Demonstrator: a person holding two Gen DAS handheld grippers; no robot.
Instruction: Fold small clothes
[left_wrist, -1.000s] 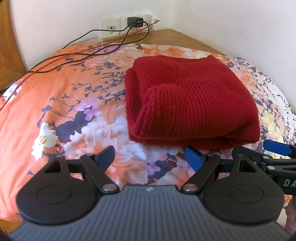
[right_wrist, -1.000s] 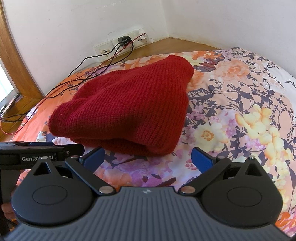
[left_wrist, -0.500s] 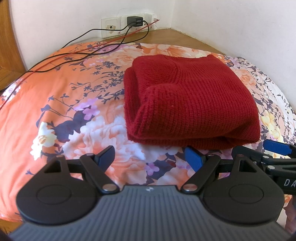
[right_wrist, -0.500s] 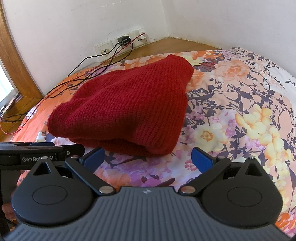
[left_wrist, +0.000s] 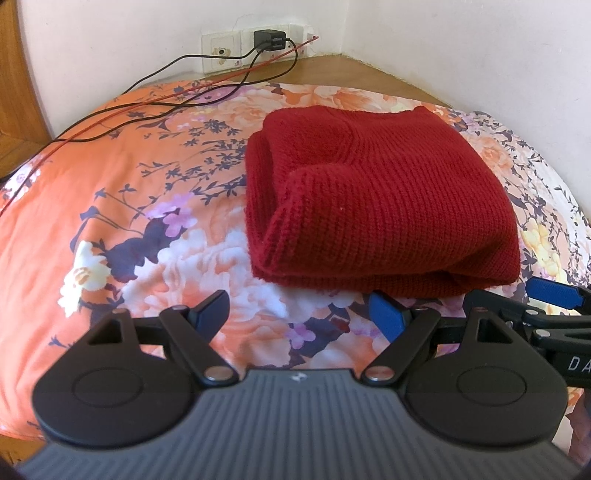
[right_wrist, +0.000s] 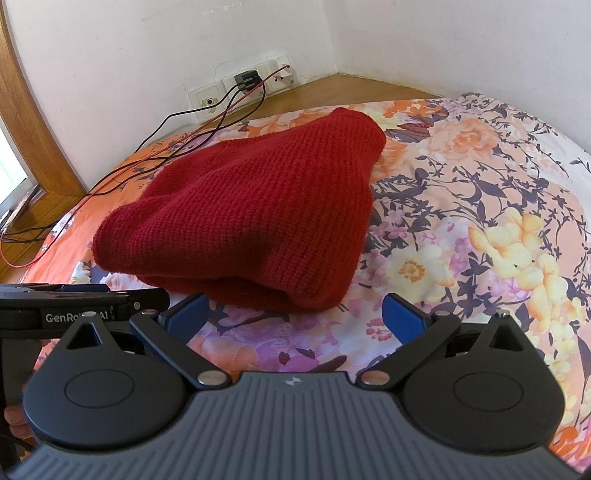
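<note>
In the right wrist view, white lettering on the black body of the left gripper (right_wrist: 186, 317) reads "GenRo", then a stretch hidden behind a black link, then "AI". In the left wrist view, the black body of the right gripper (left_wrist: 550, 291) carries white letters "DA" cut off by the picture edge; the second letter is possibly an A.

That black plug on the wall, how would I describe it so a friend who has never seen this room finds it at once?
Start at the floral bedspread and look past the folded red sweater to the white wall behind the bed. A row of white sockets runs low along it. The black plug is the only dark block there, with black cables and a red wire trailing onto the bed.
</note>
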